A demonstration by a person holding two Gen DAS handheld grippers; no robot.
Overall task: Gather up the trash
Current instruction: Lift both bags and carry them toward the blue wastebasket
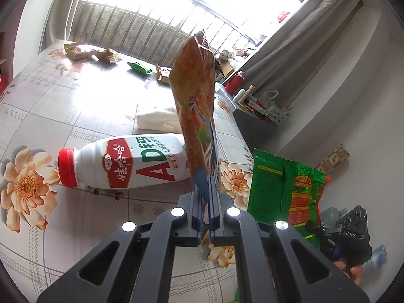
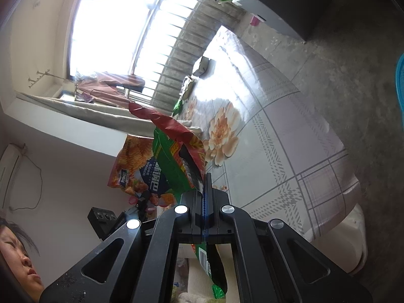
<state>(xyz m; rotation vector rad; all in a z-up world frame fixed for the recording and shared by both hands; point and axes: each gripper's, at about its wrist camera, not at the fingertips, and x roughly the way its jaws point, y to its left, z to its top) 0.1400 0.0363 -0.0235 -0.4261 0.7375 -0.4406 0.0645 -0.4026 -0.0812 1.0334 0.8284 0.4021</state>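
Observation:
My left gripper (image 1: pixel 205 189) is shut on an orange snack bag (image 1: pixel 195 106) and holds it upright above the flowered table (image 1: pixel 75 116). A white AD milk bottle (image 1: pixel 126 162) with a red cap lies on its side just behind it. My right gripper (image 2: pixel 205 184) is shut on a green and red snack wrapper (image 2: pixel 174 156), held up off the table's edge; that wrapper also shows at the right of the left wrist view (image 1: pixel 285 189). The orange bag shows behind it in the right wrist view (image 2: pixel 131 166).
More wrappers (image 1: pixel 88 53) and a green packet (image 1: pixel 139 68) lie at the table's far end, with a white tissue wad (image 1: pixel 159 121) in the middle. A cluttered grey cabinet (image 1: pixel 255 118) stands to the right. A blue bin rim (image 2: pixel 400 88) shows on the floor.

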